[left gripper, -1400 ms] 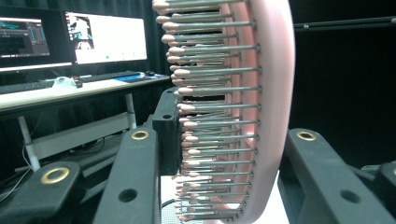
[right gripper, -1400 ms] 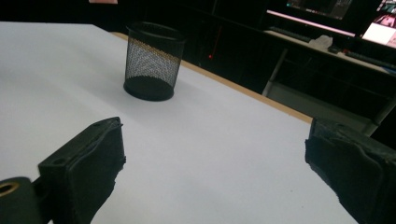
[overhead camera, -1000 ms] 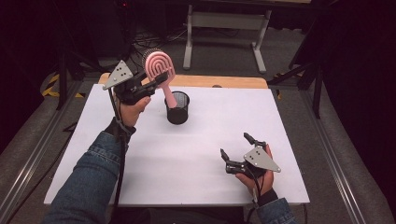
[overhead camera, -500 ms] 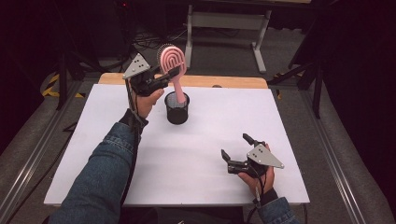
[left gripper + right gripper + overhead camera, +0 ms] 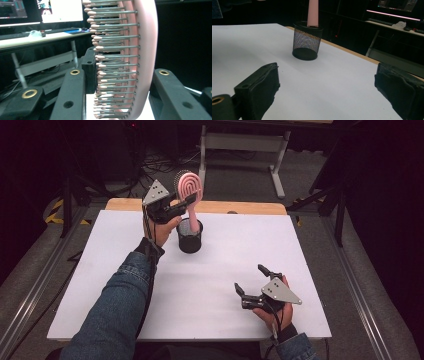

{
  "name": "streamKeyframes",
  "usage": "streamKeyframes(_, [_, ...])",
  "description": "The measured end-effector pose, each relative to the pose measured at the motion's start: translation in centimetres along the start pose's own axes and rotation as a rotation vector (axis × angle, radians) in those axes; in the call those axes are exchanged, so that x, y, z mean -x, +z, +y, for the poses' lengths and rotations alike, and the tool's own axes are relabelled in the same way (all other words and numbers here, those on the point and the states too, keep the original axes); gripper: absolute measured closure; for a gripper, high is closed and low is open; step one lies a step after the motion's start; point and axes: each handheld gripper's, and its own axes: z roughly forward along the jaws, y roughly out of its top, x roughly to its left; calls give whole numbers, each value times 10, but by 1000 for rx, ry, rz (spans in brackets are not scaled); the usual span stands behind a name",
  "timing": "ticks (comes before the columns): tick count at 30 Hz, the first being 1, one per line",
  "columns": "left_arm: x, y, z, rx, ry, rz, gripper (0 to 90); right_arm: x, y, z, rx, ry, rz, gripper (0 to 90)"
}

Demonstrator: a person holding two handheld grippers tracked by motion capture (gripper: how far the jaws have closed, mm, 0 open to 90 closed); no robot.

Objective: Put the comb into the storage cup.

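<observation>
Hairbrush [image 5: 189,186] clamped in left gripper [image 5: 181,205], handle in cup [image 5: 190,240].

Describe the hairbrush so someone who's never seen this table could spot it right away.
Start at the white table and find the black mesh cup near its far edge. The pink hairbrush stands handle-down in that cup, its head gripped by the left gripper. It is the one pink thing here, with an oval head of metal bristles.
</observation>
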Motion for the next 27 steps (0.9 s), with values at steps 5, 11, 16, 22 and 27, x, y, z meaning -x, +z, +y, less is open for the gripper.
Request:
streamKeyframes(5, [-6, 4, -10, -21, -21, 12, 624, 0, 0, 0, -4, -3, 0, 61])
streamKeyframes(11, [-8, 3, -21, -43, -33, 18, 624, -1, 0, -1, -7, -7, 5, 61])
streamKeyframes(16, [-8, 3, -26, -48, -41, 9, 624, -2, 1, -1, -11, -8, 11, 61])
streamKeyframes(22, [-6, 1, -31, -51, -53, 1, 624, -3, 2, -1, -21, -13, 21, 61])
streamKeyframes(27, [-5, 1, -36, -56, -61, -9, 624, -3, 2, -1, -21, -14, 20, 61])
